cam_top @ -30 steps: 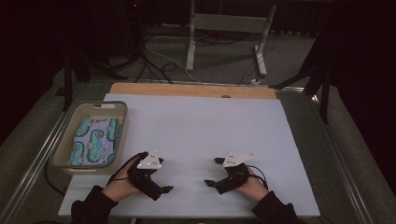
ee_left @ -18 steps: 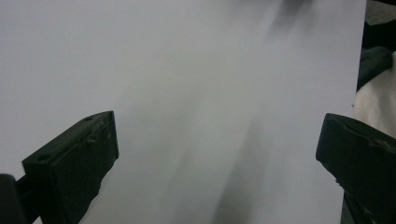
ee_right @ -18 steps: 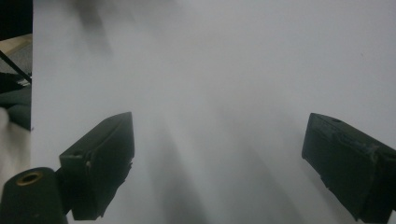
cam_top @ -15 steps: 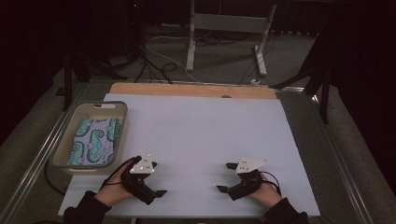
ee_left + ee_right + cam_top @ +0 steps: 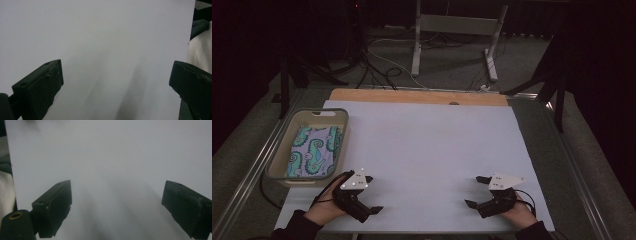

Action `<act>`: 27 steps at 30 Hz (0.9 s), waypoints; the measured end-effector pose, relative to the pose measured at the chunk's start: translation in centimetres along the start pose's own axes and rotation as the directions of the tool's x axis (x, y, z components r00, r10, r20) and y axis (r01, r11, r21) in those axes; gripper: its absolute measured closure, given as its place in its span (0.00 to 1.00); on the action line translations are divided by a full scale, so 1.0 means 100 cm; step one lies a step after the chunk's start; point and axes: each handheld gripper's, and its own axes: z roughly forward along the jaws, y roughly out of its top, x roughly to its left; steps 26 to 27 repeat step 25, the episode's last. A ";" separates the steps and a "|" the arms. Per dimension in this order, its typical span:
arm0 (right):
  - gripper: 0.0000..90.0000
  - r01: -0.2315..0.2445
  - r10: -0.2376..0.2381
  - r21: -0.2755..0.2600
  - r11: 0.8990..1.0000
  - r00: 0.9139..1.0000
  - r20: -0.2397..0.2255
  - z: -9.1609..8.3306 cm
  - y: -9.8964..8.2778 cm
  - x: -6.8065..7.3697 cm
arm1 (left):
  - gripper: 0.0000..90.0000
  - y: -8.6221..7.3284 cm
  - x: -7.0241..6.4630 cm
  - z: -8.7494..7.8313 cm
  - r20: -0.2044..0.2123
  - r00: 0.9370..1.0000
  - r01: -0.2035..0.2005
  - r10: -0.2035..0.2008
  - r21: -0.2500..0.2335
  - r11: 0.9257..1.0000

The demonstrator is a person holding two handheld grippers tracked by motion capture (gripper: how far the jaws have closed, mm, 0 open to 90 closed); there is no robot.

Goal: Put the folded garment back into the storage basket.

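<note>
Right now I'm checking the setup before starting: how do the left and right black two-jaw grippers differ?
The left gripper sits near the shallow beige bin holding the seahorse-patterned cloth; the right gripper lies far from it. The left one's jaws point right, the right one's point left. Both are open, empty, low over the white tabletop.

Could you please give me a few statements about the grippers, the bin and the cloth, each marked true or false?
1. The patterned cloth lies inside the bin. True.
2. The left gripper holds the cloth. False: its jaws are open and empty over the white sheet.
3. The right gripper is open. True.
4. The bin sits at the table's right side. False: it is at the left edge, near the left gripper.
5. Both grippers are near the sheet's near edge. True.
</note>
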 end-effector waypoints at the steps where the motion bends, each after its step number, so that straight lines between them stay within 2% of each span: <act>1: 0.10 0.003 -0.003 0.004 1.000 1.000 0.013 -0.003 -0.002 -0.001 | 0.00 -0.001 0.001 -0.001 -0.003 1.000 0.006 -0.006 0.000 1.000; 5: 0.10 0.010 -0.011 0.012 1.000 0.999 0.049 -0.018 -0.009 -0.002 | 0.00 -0.005 0.002 -0.003 -0.010 1.000 0.018 -0.018 -0.012 1.000; 11: 0.10 -0.013 0.014 -0.013 1.000 0.997 0.082 -0.035 -0.019 -0.006 | 0.00 -0.008 0.004 -0.004 -0.011 1.000 0.023 -0.023 -0.019 1.000; 14: 0.11 -0.031 0.034 -0.031 0.999 0.995 0.095 -0.036 -0.021 -0.010 | 0.00 -0.007 0.003 -0.002 -0.010 1.000 0.023 -0.024 -0.017 1.000; 18: 0.11 -0.055 0.058 -0.029 0.998 0.993 0.105 -0.034 -0.022 -0.013 | 0.00 -0.007 0.003 -0.001 -0.007 1.000 0.023 -0.023 -0.018 1.000; 27: 0.11 -0.038 0.039 -0.019 0.999 0.994 0.101 -0.031 -0.019 -0.010 | 0.00 -0.007 0.002 -0.001 -0.006 1.000 0.020 -0.020 -0.013 1.000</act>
